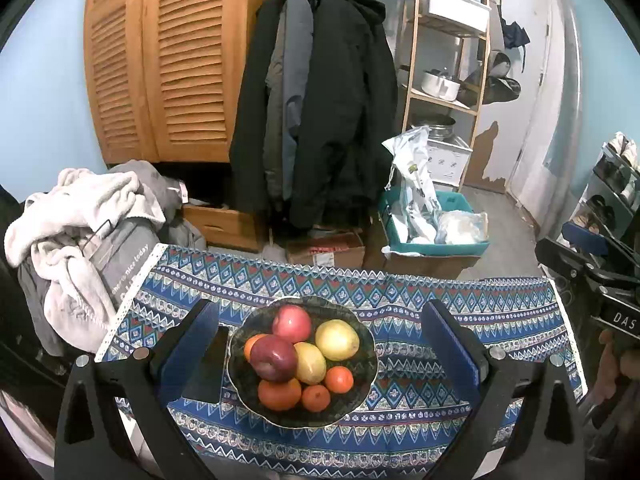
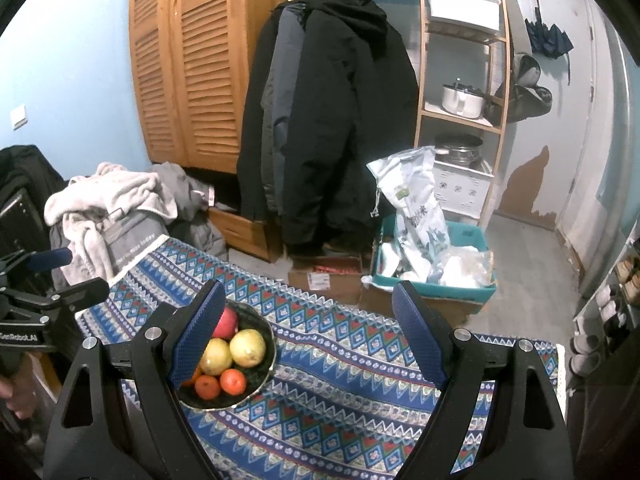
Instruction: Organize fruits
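Observation:
A dark bowl of fruit stands on the blue patterned tablecloth. It holds two red apples, two yellow pears and several oranges. My left gripper hangs open above the cloth, with the bowl showing between its blue pads and nothing gripped. In the right wrist view the bowl lies low and left, partly behind the left finger. My right gripper is open over bare cloth, to the right of the bowl, and holds nothing.
Behind the table hang dark coats beside a louvred wooden wardrobe. A heap of pale laundry lies at the left, a teal crate with bags on the floor at the right, and a wooden shelf rack beyond it.

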